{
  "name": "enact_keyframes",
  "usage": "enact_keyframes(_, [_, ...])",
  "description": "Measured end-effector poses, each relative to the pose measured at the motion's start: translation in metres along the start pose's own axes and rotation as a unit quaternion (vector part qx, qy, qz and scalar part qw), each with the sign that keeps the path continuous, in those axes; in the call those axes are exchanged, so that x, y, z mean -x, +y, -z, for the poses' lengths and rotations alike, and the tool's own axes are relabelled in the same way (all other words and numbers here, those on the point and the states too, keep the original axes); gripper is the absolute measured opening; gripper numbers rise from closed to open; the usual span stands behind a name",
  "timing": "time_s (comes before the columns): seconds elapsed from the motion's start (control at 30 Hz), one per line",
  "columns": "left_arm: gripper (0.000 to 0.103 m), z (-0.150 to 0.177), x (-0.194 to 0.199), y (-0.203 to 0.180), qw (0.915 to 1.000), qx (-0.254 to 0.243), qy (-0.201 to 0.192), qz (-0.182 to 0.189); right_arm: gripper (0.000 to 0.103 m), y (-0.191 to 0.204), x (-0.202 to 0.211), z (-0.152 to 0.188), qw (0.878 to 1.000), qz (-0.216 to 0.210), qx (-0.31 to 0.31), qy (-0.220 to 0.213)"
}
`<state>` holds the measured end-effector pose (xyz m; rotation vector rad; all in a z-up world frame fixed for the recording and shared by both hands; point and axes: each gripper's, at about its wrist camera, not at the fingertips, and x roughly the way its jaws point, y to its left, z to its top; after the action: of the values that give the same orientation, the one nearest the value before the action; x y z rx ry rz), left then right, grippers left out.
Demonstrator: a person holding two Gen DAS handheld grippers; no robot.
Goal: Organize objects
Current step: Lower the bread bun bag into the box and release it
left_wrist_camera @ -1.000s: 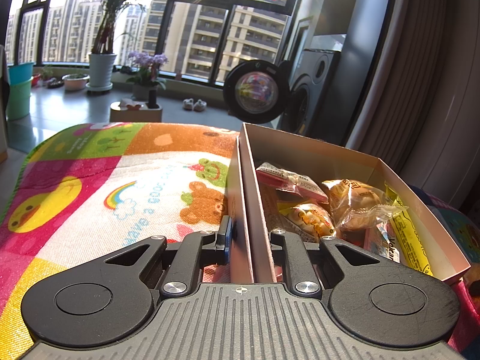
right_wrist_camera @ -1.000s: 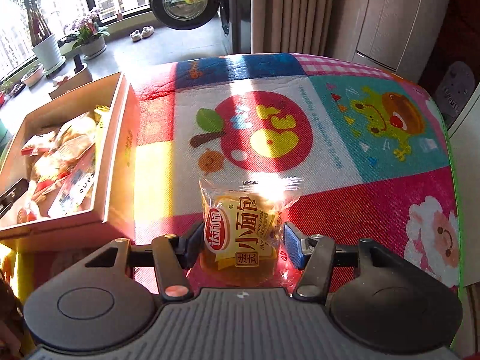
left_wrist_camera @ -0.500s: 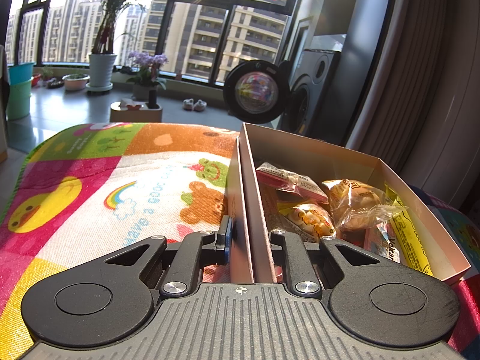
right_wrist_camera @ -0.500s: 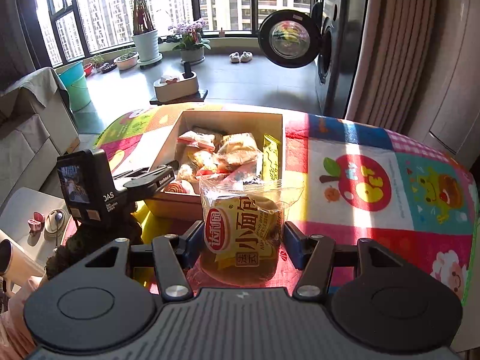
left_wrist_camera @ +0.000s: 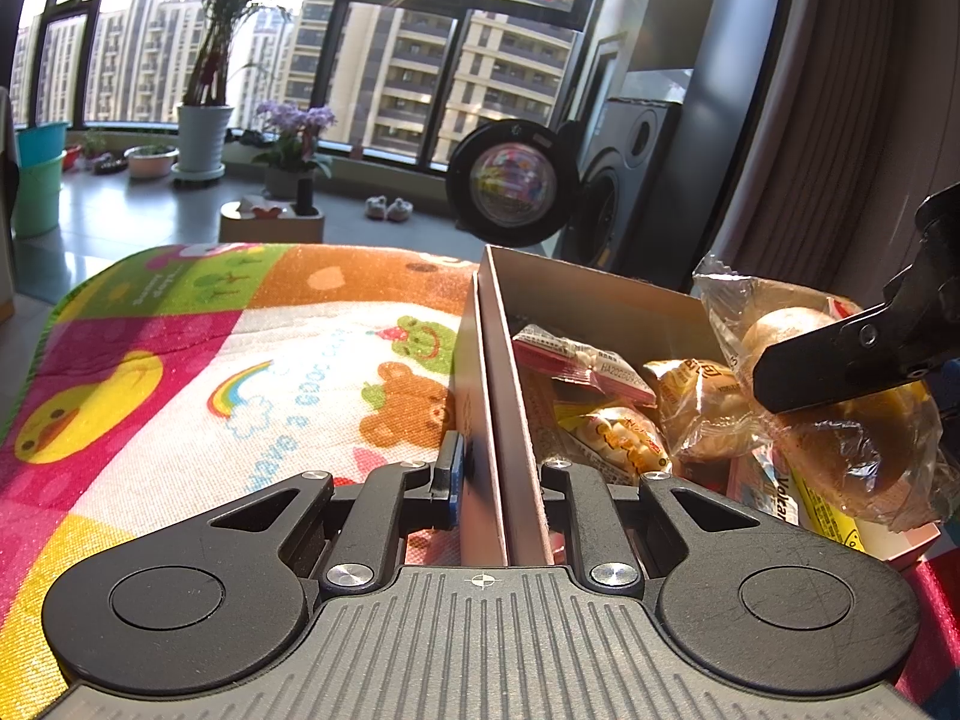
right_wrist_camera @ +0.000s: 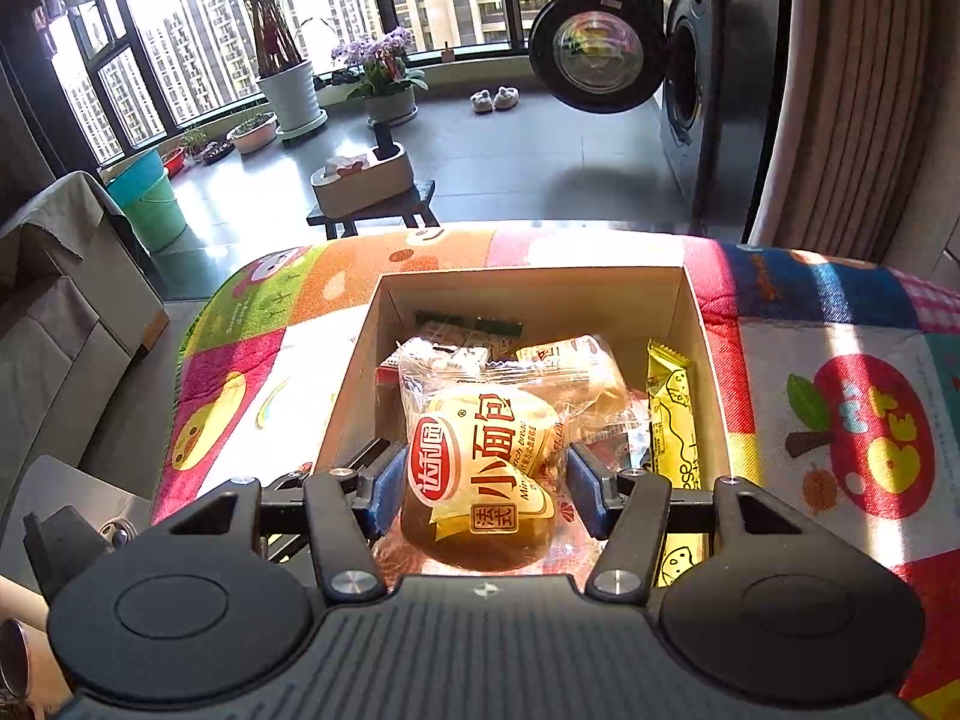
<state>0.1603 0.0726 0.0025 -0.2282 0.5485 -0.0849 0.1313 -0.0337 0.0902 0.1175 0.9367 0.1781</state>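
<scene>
Right gripper: clamped on bread bun packet, blue pads pressing both sides of the wrapper, packet upright between the fingers, label facing the camera.
Bun packet position: held above the open cardboard box, over the near half of the box interior, not resting on the snacks below as far as can be told.
Same packet from left wrist view: bun packet at right, over the box's right side, black finger of right gripper across it.
Left gripper: closed on the box's left wall, one finger outside, one inside, wall edge running straight down the middle of the view.
Box contents: yellow cheese stick wrapper along the right wall, pink snack packet, other wrapped buns piled in the middle.
Box location: on cartoon-print play mat, bright sun across it.
Background: washing machine with open door, potted plant by the windows.
</scene>
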Motion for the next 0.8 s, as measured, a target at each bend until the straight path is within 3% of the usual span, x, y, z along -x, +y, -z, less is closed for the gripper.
enact_keyframes(0.1, [0.017,0.001,0.000,0.000,1.0000,0.000,0.001,0.000,0.056,-0.014,-0.028,0.008,0.999,0.003,-0.036,0.037])
enact_keyframes(0.17, [0.017,0.001,0.000,-0.001,1.0000,0.000,0.002,0.000,0.056,-0.016,-0.031,0.009,0.999,0.020,-0.025,0.016])
enact_keyframes(0.27, [0.017,0.001,0.000,-0.001,1.0000,0.000,0.001,0.000,0.055,-0.013,-0.033,0.012,0.996,0.080,0.017,-0.018])
enact_keyframes(0.43, [0.017,0.001,0.000,0.000,1.0000,0.000,0.001,0.000,0.060,-0.024,-0.027,0.019,0.999,0.033,0.009,-0.015])
enact_keyframes(0.5, [0.017,0.001,0.000,0.000,1.0000,0.000,0.001,0.000,0.070,-0.023,-0.022,0.024,0.999,0.031,0.018,-0.020])
enact_keyframes(0.8, [0.017,0.001,0.000,-0.001,1.0000,0.001,0.001,0.001,0.077,-0.023,0.011,0.042,0.996,0.031,0.055,-0.057])
